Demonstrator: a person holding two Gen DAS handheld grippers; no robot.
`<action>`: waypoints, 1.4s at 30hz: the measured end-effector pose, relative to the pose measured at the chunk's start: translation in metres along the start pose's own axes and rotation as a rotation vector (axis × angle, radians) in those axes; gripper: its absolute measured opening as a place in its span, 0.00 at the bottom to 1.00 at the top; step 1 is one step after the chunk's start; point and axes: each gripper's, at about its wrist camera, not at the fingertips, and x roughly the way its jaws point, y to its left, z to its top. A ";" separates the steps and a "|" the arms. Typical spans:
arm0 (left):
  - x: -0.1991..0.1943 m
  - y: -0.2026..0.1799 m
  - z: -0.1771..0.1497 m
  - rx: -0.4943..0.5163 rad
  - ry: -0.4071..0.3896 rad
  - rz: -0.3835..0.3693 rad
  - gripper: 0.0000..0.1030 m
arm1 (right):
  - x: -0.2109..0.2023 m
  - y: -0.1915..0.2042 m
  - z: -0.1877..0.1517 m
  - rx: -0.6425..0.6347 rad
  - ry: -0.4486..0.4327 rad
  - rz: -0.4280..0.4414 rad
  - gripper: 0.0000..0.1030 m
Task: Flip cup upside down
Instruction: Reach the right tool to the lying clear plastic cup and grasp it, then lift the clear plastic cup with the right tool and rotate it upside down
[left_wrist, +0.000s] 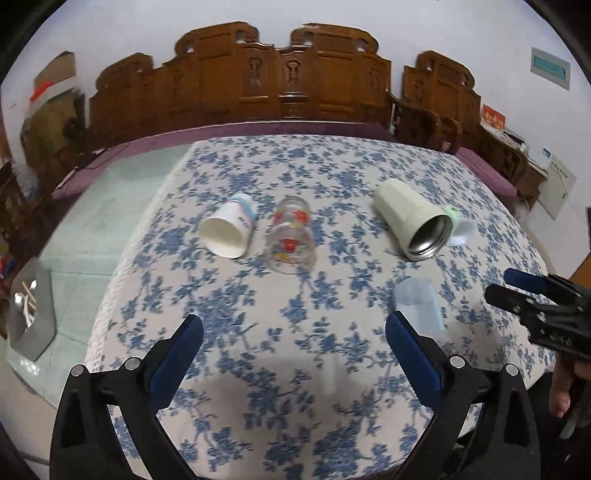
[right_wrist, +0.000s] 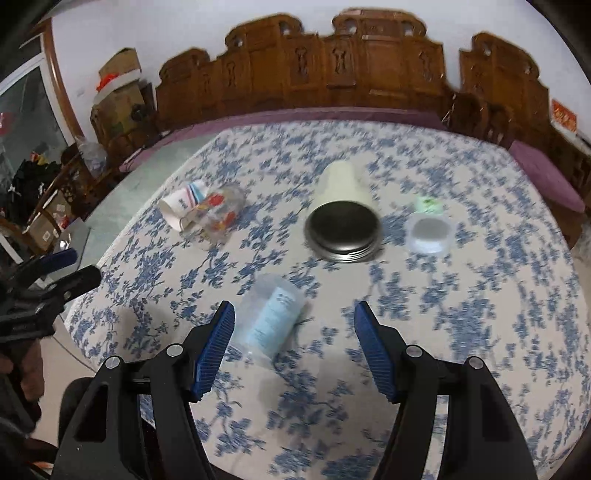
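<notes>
On the blue-flowered tablecloth (left_wrist: 295, 369) five cups lie on their sides, all empty as far as can be seen. From the left: a white paper cup (left_wrist: 229, 230) with its mouth toward the camera, a clear glass (left_wrist: 291, 236) printed with red flowers just beside it, a frosted plastic cup (left_wrist: 417, 304) nearer the front, a cream steel-lined tumbler (left_wrist: 412, 219) with its mouth toward the near right, and a small white cup (left_wrist: 460, 227) against it. The left gripper (left_wrist: 295, 332) and the right gripper (right_wrist: 295, 325) are both spread wide, holding nothing; the plastic cup (right_wrist: 271, 317) lies by the right gripper's left finger, long axis toward the camera.
</notes>
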 end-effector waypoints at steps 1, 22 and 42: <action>-0.001 0.003 -0.002 -0.004 -0.006 0.007 0.92 | 0.007 0.003 0.003 0.004 0.025 0.005 0.74; 0.010 0.016 -0.014 -0.031 0.006 0.027 0.92 | 0.115 -0.005 0.014 0.234 0.406 0.113 0.74; 0.014 0.010 -0.018 -0.002 0.022 0.024 0.92 | 0.096 -0.005 0.013 0.100 0.192 0.072 0.59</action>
